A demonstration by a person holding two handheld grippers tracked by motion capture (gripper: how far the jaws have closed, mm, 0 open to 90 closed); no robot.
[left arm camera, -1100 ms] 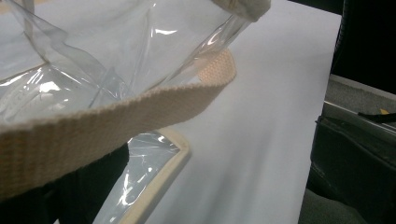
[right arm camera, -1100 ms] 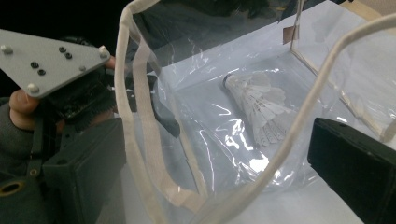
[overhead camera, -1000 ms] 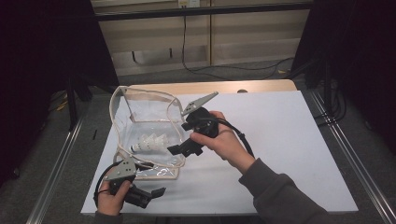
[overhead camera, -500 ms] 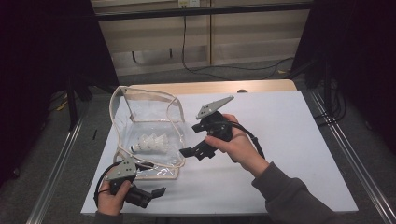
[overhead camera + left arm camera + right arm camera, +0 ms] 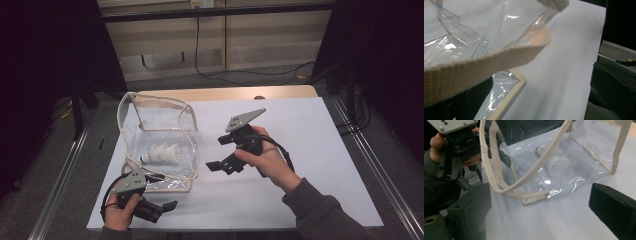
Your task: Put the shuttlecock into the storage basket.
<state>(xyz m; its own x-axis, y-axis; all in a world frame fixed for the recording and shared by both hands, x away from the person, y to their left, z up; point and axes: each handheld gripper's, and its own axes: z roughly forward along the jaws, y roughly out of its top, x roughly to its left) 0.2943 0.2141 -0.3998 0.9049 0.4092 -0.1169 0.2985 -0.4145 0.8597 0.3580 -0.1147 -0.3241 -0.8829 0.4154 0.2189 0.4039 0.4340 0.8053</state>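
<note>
The room is dark, with a grey floor [image 5: 60,165] around my desk [image 5: 300,130], which has a big white sheet on top. On its left side lies a see-through bag [image 5: 165,130] with cream straps and a white shuttlecock [image 5: 161,152] inside. My right tool [image 5: 225,152] is spread open and empty, just right of the bag. My left tool [image 5: 167,206] sits near the bag's near edge; I cannot tell if it is spread.

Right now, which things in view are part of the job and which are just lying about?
In the job:
clear tote bag
shuttlecock inside it
beige strap across the left gripper
right gripper, open, empty

Lying about:
white sheet
floor cable
</note>
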